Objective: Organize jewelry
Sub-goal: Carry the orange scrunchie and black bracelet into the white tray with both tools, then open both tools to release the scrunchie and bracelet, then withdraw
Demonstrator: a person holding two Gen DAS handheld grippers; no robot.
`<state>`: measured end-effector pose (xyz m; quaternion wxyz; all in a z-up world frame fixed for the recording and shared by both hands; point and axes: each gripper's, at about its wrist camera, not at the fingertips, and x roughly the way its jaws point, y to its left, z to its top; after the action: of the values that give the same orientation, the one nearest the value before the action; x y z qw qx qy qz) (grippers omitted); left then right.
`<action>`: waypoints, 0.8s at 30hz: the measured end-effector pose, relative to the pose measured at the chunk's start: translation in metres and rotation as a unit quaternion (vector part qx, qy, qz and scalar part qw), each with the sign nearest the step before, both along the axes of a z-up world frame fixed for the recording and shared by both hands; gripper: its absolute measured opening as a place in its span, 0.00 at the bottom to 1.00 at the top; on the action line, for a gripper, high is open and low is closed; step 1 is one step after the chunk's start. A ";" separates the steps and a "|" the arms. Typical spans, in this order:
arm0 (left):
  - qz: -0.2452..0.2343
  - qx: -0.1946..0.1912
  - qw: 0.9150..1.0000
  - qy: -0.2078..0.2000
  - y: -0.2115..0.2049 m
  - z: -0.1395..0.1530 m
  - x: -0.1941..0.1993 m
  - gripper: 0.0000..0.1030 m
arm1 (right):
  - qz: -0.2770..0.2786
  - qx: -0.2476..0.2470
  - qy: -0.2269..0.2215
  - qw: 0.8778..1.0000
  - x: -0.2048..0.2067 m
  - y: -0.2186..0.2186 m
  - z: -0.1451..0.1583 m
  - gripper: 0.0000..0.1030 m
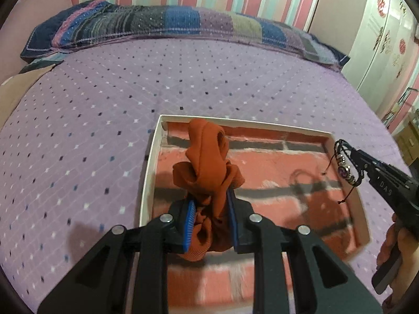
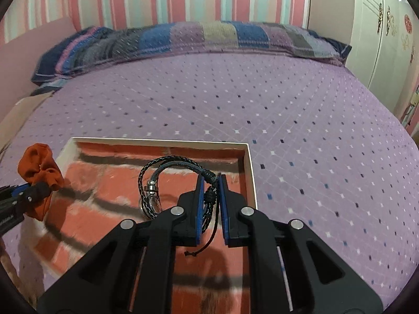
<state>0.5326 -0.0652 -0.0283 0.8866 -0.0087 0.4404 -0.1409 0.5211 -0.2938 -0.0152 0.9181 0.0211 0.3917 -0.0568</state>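
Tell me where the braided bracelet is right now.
The braided bracelet hangs pinched in the right tool, above the right side of the brick-lined white box. Across the box, the left tool holds the orange scrunchie.

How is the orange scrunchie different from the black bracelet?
The orange scrunchie is soft, bunched cloth; the black bracelet is thin braided cords with silver beads and a ring. The scrunchie is one plain color and bulky; the bracelet is an open loop with loose string ends dangling. The scrunchie is in the left gripper; the bracelet is in the right gripper. Both are held up over the box with the brick-pattern lining.
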 end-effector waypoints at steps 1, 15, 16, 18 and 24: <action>-0.002 0.005 1.000 0.005 -0.003 -0.005 0.007 0.22 | -0.003 -0.001 0.006 1.000 0.007 0.000 -0.004 0.12; -0.015 0.074 0.996 0.049 -0.030 -0.039 0.065 0.35 | -0.032 0.017 0.110 0.993 0.069 -0.012 -0.051 0.12; -0.011 0.077 0.996 0.049 -0.029 -0.038 0.068 0.37 | -0.034 0.021 0.111 0.993 0.069 -0.014 -0.052 0.13; -0.005 0.068 0.996 0.050 -0.027 -0.036 0.069 0.38 | -0.033 0.027 0.109 0.993 0.067 -0.016 -0.051 0.17; -0.003 0.070 0.997 0.016 -0.024 -0.016 0.051 0.55 | -0.018 0.037 0.084 0.996 0.050 -0.017 -0.035 0.49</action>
<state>0.5832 -0.0889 -0.0440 0.8774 0.0519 0.4636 -0.1123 0.5716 -0.3107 -0.0504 0.8793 0.0571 0.4689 -0.0606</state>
